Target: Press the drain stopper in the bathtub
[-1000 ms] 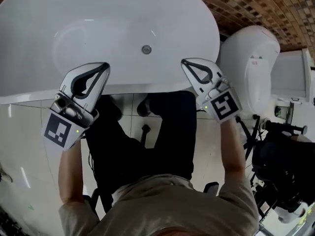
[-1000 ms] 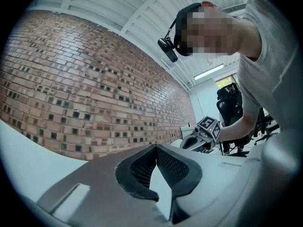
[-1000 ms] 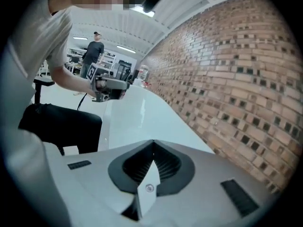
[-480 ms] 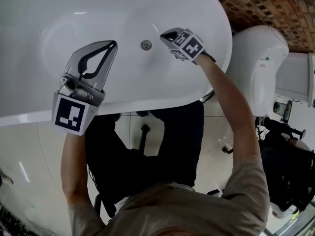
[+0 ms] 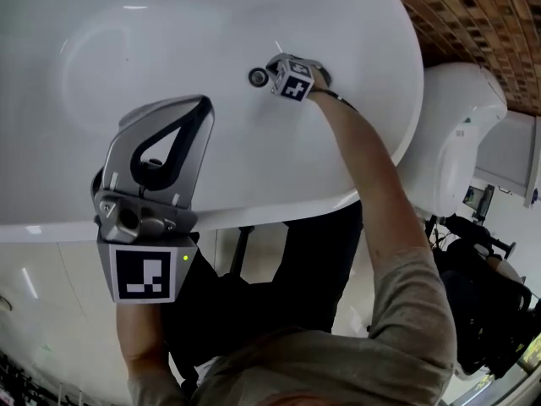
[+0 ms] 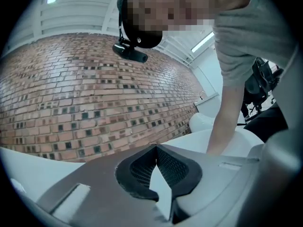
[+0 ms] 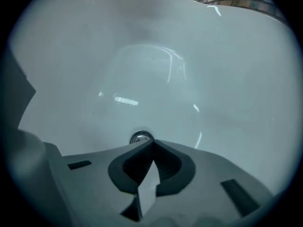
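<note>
We bring the right gripper from outside into the bathtub, tips beside the drain stopper. Our left gripper rises.

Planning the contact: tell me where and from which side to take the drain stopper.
The drain stopper is a low round cap in the bathtub floor, showing no graspable sides. Judging by that, press its top centre from above with the shut right hand-held gripper.

We can read no words, numbers or brand names anywhere. The only signs are coded patterns: a black-and-white square marker on the cube of the left gripper, near us, and a smaller marker on the right gripper, farther off. A sticker on the white fixture at right is too small to read.
</note>
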`<state>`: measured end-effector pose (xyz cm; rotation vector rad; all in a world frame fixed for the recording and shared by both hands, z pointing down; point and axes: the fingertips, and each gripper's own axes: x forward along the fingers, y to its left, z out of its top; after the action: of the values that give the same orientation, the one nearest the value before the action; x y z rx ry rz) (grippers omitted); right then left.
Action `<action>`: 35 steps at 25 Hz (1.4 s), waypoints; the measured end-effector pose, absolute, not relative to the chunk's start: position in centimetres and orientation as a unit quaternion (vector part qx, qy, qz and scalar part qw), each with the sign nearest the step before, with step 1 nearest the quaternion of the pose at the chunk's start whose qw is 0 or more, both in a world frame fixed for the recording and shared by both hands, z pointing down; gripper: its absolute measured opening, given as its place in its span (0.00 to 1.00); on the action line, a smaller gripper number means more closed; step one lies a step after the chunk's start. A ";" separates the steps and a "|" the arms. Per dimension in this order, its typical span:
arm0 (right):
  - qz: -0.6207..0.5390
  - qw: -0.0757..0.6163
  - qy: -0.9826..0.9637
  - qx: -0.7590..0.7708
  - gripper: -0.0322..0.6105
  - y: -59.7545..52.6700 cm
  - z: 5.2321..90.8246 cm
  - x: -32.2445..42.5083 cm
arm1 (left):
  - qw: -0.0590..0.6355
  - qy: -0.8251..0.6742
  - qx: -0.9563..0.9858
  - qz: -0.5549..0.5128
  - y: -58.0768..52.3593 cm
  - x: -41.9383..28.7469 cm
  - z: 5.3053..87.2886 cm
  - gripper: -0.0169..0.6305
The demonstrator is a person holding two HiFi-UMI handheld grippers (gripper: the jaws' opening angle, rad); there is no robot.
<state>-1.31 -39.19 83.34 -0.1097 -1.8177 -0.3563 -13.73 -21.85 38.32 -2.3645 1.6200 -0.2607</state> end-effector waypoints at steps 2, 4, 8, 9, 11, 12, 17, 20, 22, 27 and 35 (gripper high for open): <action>-0.167 0.611 -0.770 -0.080 0.05 -37.9 85.5 -1.5 | 0.141 0.564 -0.808 -0.099 -21.9 -13.8 38.2 0.03; -0.175 0.622 -0.756 -0.102 0.05 -37.1 87.6 -1.7 | 0.147 0.571 -0.800 -0.110 -22.0 -14.0 38.4 0.03; -0.175 0.639 -0.744 -0.093 0.05 -37.5 90.5 -2.0 | 0.145 0.585 -0.788 -0.124 -22.1 -14.6 38.9 0.03; -0.176 0.644 -0.739 -0.090 0.05 -37.7 91.0 -1.8 | 0.143 0.587 -0.787 -0.123 -22.1 -14.7 38.9 0.03; -0.174 0.653 -0.732 -0.087 0.05 -38.0 91.6 -1.4 | 0.140 0.589 -0.787 -0.120 -22.1 -14.8 38.7 0.03; -0.171 0.655 -0.731 -0.086 0.05 -38.1 91.6 -1.3 | 0.137 0.590 -0.787 -0.118 -22.1 -14.8 38.7 0.03; -0.155 0.652 -0.739 -0.065 0.05 -38.2 91.5 -1.7 | 0.124 0.599 -0.783 -0.114 -22.1 -15.0 38.7 0.03; -0.162 0.659 -0.732 -0.060 0.05 -38.2 91.8 -1.7 | 0.124 0.602 -0.781 -0.112 -22.1 -14.9 38.9 0.03; -0.144 0.667 -0.729 -0.056 0.06 -38.0 92.0 -1.2 | 0.132 0.600 -0.780 -0.116 -22.1 -14.7 39.0 0.03; -0.163 0.679 -0.714 -0.052 0.05 -39.6 87.7 -1.8 | 0.151 0.600 -0.777 -0.119 -22.4 -15.1 39.3 0.03; -0.140 0.474 -0.865 0.084 0.05 -39.4 61.4 -6.4 | 0.187 0.607 -0.767 -0.086 -21.9 -16.4 38.4 0.03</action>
<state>-6.38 -39.37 61.42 0.2061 -2.1165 -0.3421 -16.39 -21.91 38.40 -2.1608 1.7096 -0.2423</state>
